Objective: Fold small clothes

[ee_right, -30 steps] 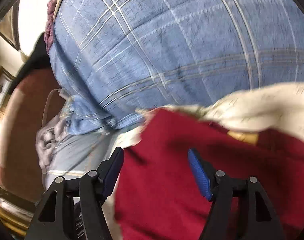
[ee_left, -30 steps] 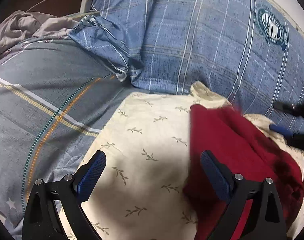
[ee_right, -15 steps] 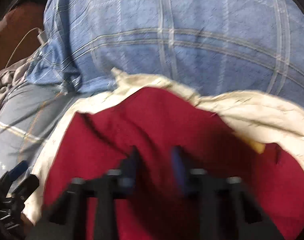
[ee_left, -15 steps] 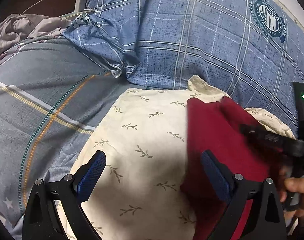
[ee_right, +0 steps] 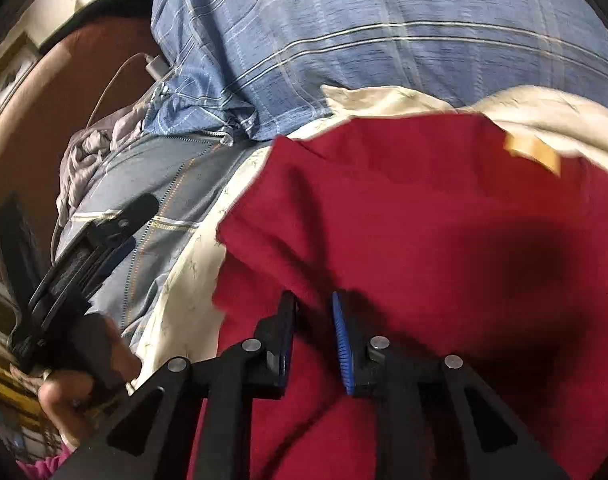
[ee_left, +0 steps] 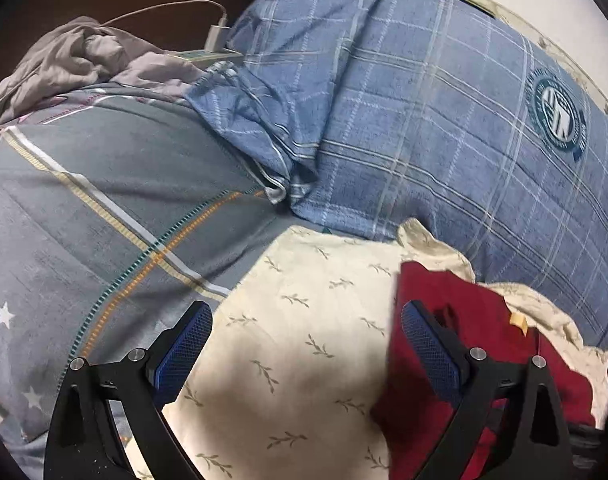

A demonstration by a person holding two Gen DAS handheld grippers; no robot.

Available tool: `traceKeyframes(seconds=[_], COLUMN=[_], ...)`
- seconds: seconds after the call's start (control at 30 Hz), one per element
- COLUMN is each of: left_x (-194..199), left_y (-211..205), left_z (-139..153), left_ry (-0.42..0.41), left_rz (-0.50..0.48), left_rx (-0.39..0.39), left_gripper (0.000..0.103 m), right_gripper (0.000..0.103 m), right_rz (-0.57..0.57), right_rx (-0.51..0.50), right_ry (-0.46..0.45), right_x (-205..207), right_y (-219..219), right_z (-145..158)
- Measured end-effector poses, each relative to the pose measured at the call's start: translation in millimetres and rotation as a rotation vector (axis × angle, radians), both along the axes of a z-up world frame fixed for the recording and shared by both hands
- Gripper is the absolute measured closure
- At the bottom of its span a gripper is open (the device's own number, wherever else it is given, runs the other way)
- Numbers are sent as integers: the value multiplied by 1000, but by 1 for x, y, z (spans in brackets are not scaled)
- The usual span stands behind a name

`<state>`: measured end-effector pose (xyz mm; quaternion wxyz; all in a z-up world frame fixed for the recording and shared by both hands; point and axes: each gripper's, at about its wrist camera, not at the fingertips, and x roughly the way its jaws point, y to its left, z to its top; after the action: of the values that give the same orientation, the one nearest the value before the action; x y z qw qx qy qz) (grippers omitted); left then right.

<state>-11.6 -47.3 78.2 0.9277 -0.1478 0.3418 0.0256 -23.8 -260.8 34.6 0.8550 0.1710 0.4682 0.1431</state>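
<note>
**Red garment pinched near its edge, fold about to be carried**

The red garment is spread on a cream leaf-print cloth that lies on the bed, just in front of a blue plaid pillow; a small tan label shows near its far edge. In the right wrist view the right claw is seen at a narrow gap over the near part of the garment. Its jaws have just been opening slightly after closing hard, and red fabric lies between them, though whether the pads press on it cannot be told. The left claw stands wide above the cream cloth, holding nothing, its right finger beside the garment's left edge.

The step in hand is judged to be the grasp for a fold. A firm pinch on one layer is called for next, then a lift and a carry across, while the opposite edge is steadied by the left claw. A grey striped quilt lies to the left.
</note>
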Motion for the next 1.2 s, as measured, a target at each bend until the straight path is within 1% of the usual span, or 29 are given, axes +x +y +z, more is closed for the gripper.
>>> traceKeyframes(seconds=[0.03, 0.1, 0.13, 0.17, 0.2, 0.23, 0.27, 0.33, 0.37, 0.4, 0.43, 0.47, 0.5, 0.53, 0.57, 0.6, 0.67, 0.73, 0.8, 0.83, 0.87, 0.9, 0.93, 1.0, 1.03, 1.1, 1.13, 1.2], left_x=[0, 1, 0, 0, -1, -1, -1, -3, -2, -2, -1, -1, -1, 0, 2, 5, 13, 16, 17, 18, 19, 20, 19, 20, 18, 16, 15, 16], left_y=[-1, -8, -11, -17, -23, -25, -31, -41, -48, -52, -56, -60, -62, -64, -66, -69, -75, -77, -77, -77, -76, -76, -75, -75, -75, -75, -76, -76], left_z=[1, 4, 5, 5, 4, 3, 2, 0, -2, -3, -4, -6, -8, -10, -14, -17, -25, -30, -29, -28, -26, -25, -24, -23, -25, -27, -28, -28], left_ry=[-4, -21, -27, -28, -26, -24, -23, -22, -18, -15, -11, -1, 8, 17, 34, 54, 105, 126, 121, 122, 126, 126, 125, 125, 126, 130, 130, 128], left_rz=[-12, -48, -70, -101, -124, -138, -160, -207, -234, -253, -269, -288, -297, -302, -307, -312, -330, -330, -326, -325, -321, -319, -319, -317, -318, -320, -320, -320], left_rx=[-1, -2, -2, 4, 14, 21, 32, 57, 77, 93, 109, 133, 148, 158, 163, 165, 155, 154, 165, 168, 167, 162, 154, 148, 151, 163, 166, 166], left_gripper=[7, 7, 7, 7, 7, 7, 7, 7, 7, 7, 7, 7, 7, 7, 7, 7, 7, 7, 7, 7, 7, 7, 7, 7, 7, 7, 7, 6], right_gripper=[74, 40, 33, 29, 29, 29, 29, 37, 65, 91, 91, 91, 92, 92, 93, 93, 93, 91, 80, 77, 73, 70, 69, 67, 67, 68, 70, 74], right_rz=[-41, -119, -170, -226, -266, -307, -320, -310, -316, -332, -339, -355, -372, -393, -401, -411, -419, -422, -438, -455, -470, -482, -491, -497, -491, -465, -450, -415], right_rx=[-14, -92, -147, -209, -260, -329, -364, -434, -474, -514, -501, -466, -474, -510, -518, -510, -467, -405, -389, -387, -371, -342, -283, -219, -200, -217, -251, -295], right_ry=[-39, -94, -118, -137, -139, -113, -87, -37, -21, 8, 5, -28, -50, -66, -64, -42, 17, 33, 39, 47, 48, 39, 8, -36, -56, -62, -48, 8], right_x=[-21, -54, -70, -87, -98, -105, -105, -98, -94, -93, -98, -109, -117, -129, -135, -138, -142, -150, -162, -167, -170, -171, -172, -162, -149, -120, -100, -75], right_y=[-16, -40, -55, -71, -84, -99, -108, -119, -121, -124, -128, -131, -133, -136, -141, -146, -158, -162, -165, -168, -170, -172, -175, -176, -173, -167, -162, -159], right_z=[14, 35, 45, 53, 56, 54, 51, 31, 24, 15, 14, 20, 25, 31, 30, 26, 11, 7, 15, 22, 29, 34, 43, 51, 53, 49, 41, 23])
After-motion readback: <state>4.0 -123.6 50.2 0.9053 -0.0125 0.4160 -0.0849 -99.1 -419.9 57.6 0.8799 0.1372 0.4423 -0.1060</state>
